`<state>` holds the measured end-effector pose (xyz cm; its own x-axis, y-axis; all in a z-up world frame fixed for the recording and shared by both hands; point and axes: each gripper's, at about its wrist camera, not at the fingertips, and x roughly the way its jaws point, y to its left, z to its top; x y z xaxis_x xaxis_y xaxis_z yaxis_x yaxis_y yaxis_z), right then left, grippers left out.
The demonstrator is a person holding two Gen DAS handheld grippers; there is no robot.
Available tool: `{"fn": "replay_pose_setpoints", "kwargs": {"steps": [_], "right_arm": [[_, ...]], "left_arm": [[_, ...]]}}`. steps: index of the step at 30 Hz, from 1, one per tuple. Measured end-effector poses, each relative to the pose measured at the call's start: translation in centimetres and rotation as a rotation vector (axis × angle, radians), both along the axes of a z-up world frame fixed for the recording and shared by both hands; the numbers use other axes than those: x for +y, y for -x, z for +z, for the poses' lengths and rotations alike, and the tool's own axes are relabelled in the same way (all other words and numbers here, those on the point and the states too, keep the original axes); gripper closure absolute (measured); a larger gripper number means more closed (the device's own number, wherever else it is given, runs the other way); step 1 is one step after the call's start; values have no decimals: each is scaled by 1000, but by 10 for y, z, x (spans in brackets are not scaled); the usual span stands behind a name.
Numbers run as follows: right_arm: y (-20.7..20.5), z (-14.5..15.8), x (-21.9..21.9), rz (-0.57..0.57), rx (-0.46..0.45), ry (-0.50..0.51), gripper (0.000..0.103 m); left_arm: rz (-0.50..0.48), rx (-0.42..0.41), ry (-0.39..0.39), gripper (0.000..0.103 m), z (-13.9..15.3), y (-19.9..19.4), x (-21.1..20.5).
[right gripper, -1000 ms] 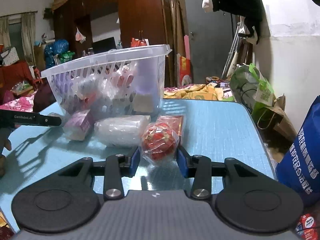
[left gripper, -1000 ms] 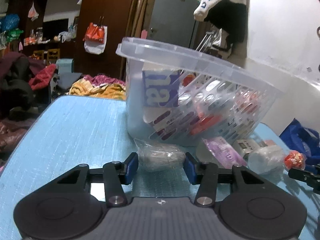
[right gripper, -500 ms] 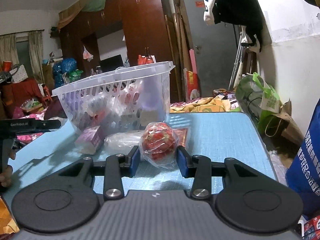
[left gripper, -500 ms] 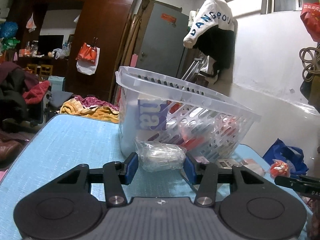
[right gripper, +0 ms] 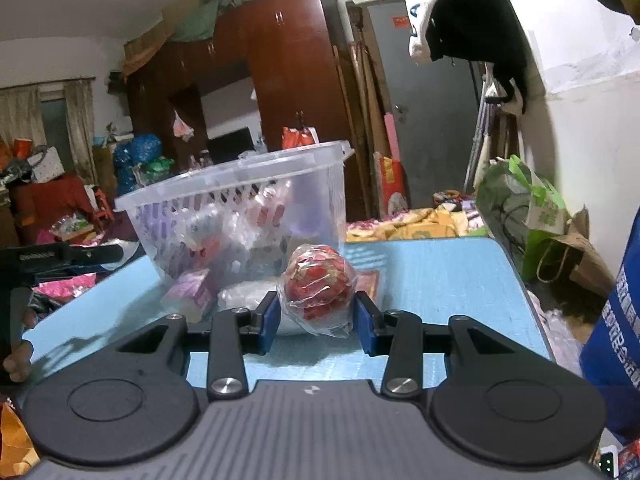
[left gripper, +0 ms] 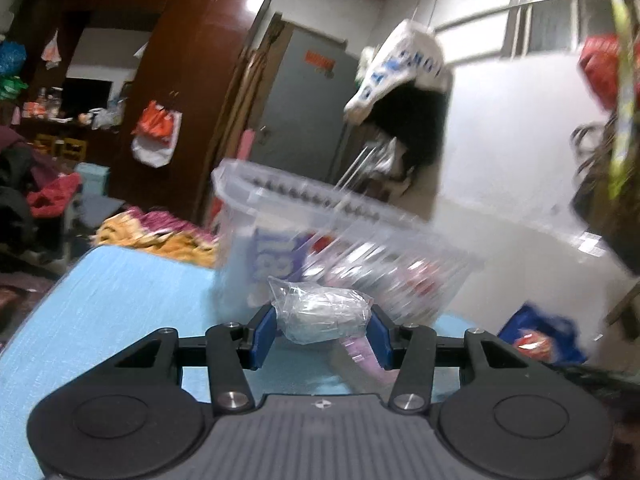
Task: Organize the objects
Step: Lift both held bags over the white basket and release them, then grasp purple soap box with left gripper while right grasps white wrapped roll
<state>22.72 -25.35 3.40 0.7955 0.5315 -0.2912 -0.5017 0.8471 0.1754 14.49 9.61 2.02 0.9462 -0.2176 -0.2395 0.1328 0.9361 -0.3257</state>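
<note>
Both claws hold a wrapped thing above the blue table (right gripper: 440,264).
The left claw (left gripper: 322,330) is clamped on a clear-wrapped grey bundle (left gripper: 320,312) before the basket (left gripper: 360,240); the right claw (right gripper: 318,320) is clamped on a red wrapped ball (right gripper: 318,284) beside that basket.

Quick count: one clear plastic basket (right gripper: 240,184) on the blue tabletop (right gripper: 440,276), stuffed with packets too jumbled to count. One red wrapped ball (right gripper: 318,290), one whitish wrapped bundle (left gripper: 324,314), one more white wrapped roll (right gripper: 246,296), one pink-purple packet (right gripper: 190,294), one flat red packet (right gripper: 370,282). Two grippers: left (left gripper: 322,334) and right (right gripper: 316,322).
</note>
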Motion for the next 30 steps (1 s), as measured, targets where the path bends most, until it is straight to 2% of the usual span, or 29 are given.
{"fn": "replay_pose_setpoints", "kwargs": {"steps": [2,4,8,12,17,18,19,20,21,23,25,26,28,30], "right_arm": [[4,10,-1,-2,-32,-13,59],[4,28,-1,47,-47,-69,59],[-3,81,27,67,-140,-30,59],[-36,119,75,103,-163,59,59],[-80,124,123,121,-111,139,59],[-86,123,131,119,-111,154,58],[-88,120,134,110,-117,167,57],[-89,117,138,99,-124,182,46],[-93,114,143,93,-115,208,27],[-85,108,143,80,-114,245,8],[-70,105,131,63,-143,254,7],[-61,105,123,53,-141,238,0],[-43,101,99,51,-128,198,0],[-23,87,79,33,-116,203,0]], "left_arm": [[-23,-30,26,50,11,7,-1],[-51,-55,48,50,29,6,-3],[-68,-77,-9,50,69,-16,-19],[-53,-27,-31,50,99,-65,-28],[-8,52,-64,48,101,-100,-23],[11,61,-68,45,99,-104,-22],[20,67,-69,26,97,-107,-19],[17,81,-73,3,95,-109,-19],[11,101,-74,0,92,-112,-19],[-4,108,-87,0,90,-104,-21],[-4,71,-114,0,91,-84,-26],[1,46,-122,0,90,-68,-30],[9,7,-149,0,84,-37,-43],[10,14,-210,0,72,-20,-63]]}}
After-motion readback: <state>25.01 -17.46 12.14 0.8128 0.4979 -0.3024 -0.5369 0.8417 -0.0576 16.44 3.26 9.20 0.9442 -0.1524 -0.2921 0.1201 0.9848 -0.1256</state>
